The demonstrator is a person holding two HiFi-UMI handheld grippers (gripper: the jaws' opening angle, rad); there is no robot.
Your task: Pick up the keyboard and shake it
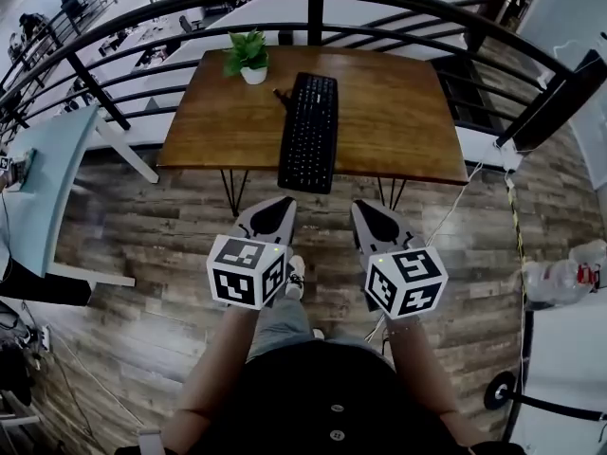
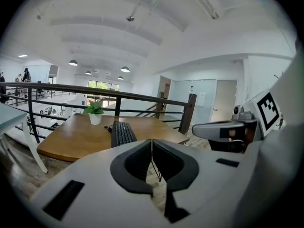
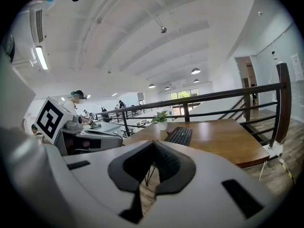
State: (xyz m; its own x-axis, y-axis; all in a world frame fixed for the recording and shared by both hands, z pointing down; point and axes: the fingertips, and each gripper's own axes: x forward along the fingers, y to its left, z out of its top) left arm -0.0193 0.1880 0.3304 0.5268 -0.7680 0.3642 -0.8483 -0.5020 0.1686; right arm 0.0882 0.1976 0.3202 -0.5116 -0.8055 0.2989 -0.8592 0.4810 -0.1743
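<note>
While the keyboard [image 1: 310,131] overhangs the table [image 1: 398,121] edge, left claw [image 1: 283,202] and right claw [image 1: 361,207] hang shut, empty, over floor [image 1: 142,245].

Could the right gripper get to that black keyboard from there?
Probably yes: nothing stands between the right gripper and the keyboard, whose near end overhangs the table. The gripper's jaws are shut, so they must open first.

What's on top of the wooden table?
A black keyboard, its near end overhanging the table edge, and a potted plant by its far end. Anything under the keyboard is hidden.
</note>
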